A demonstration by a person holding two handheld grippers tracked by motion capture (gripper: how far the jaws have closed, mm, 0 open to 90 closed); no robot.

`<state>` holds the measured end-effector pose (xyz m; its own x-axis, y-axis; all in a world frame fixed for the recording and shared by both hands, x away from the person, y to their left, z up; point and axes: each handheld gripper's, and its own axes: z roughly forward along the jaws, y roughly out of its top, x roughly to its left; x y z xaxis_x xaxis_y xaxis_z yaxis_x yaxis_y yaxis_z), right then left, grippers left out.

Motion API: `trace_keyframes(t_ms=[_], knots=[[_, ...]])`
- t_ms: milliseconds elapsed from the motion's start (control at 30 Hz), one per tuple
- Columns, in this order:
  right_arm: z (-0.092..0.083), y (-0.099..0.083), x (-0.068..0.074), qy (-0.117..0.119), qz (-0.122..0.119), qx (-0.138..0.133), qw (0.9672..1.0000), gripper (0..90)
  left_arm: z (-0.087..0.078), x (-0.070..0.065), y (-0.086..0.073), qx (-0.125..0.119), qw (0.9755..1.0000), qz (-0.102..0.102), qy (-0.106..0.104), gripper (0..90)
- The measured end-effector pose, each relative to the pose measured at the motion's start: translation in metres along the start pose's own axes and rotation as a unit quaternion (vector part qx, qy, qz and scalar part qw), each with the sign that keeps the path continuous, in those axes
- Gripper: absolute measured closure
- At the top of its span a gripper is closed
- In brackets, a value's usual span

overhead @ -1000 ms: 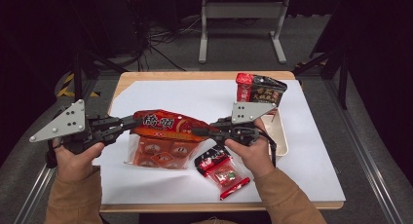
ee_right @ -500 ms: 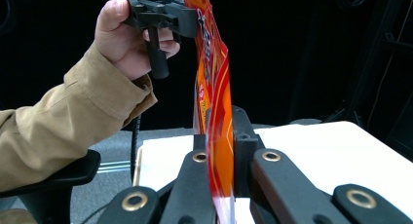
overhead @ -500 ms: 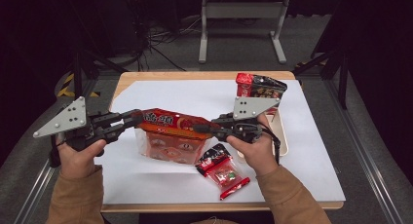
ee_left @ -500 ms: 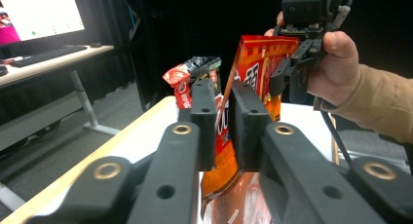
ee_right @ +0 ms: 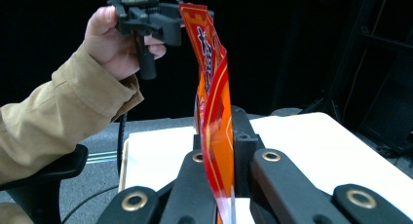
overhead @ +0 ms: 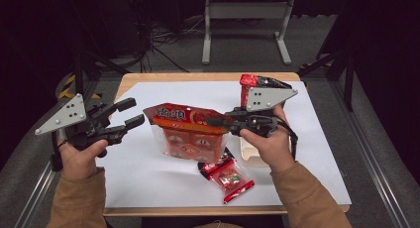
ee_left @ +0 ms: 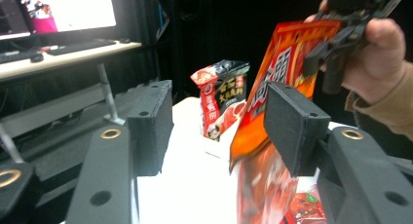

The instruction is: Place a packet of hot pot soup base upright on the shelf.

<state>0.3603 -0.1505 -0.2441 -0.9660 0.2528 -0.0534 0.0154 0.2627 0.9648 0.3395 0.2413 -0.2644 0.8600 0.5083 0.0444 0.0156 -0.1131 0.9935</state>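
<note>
Looking down from the high view, the large orange-red snack bag (overhead: pixel 190 130) hangs above the white sheet (overhead: pixel 148 163) of the table, held at its right top edge by the right gripper (overhead: pixel 218 122), while the left gripper (overhead: pixel 130 112) stands just clear of the bag's left end with nothing between its jaws. That view also takes in a small red packet (overhead: pixel 225 174) lying flat below the bag and a dark-and-red pouch (overhead: pixel 255 84) upright in a tray (overhead: pixel 251 157) at the far right. The left gripper view gives what the high one cannot: its two black jaws spread, having just been opening, and the bag's edge (ee_left: pixel 272 87) beyond them, with the pouch (ee_left: pixel 221 97) standing farther back. The right gripper view shows the bag edge-on (ee_right: pixel 214 136), a thin wavy strip pinched tight between its pressed-together jaws, and the left gripper (ee_right: pixel 151 14) raised beyond. Bare white sheet stretches to the left of the bag and along the near edge; the right side is crowded by tray and pouch.
</note>
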Motion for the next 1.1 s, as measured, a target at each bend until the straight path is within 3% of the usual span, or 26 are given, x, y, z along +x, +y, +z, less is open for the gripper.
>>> trace_keyframes(t_ms=[300, 500, 767, 1100], knots=[[-0.023, 0.011, -0.007, -0.029, 0.01, 0.001, 0.9995, 89.5, 0.006, 0.008, -0.007, 0.023, 0.9994, -0.012, 0.022, 41.2], [-0.038, 0.019, -0.011, -0.045, 0.011, -0.002, 0.9989, 89.5, 0.011, 0.02, -0.018, 0.05, 0.9978, -0.015, 0.042, 40.3], [-0.059, 0.024, -0.018, -0.065, 0.011, -0.007, 0.9978, 89.5, 0.014, 0.03, -0.031, 0.066, 0.9955, -0.021, 0.065, 37.9], [-0.084, 0.029, -0.028, -0.098, 0.01, -0.007, 0.9951, 89.5, 0.019, 0.036, -0.041, 0.079, 0.994, -0.024, 0.071, 36.2]])
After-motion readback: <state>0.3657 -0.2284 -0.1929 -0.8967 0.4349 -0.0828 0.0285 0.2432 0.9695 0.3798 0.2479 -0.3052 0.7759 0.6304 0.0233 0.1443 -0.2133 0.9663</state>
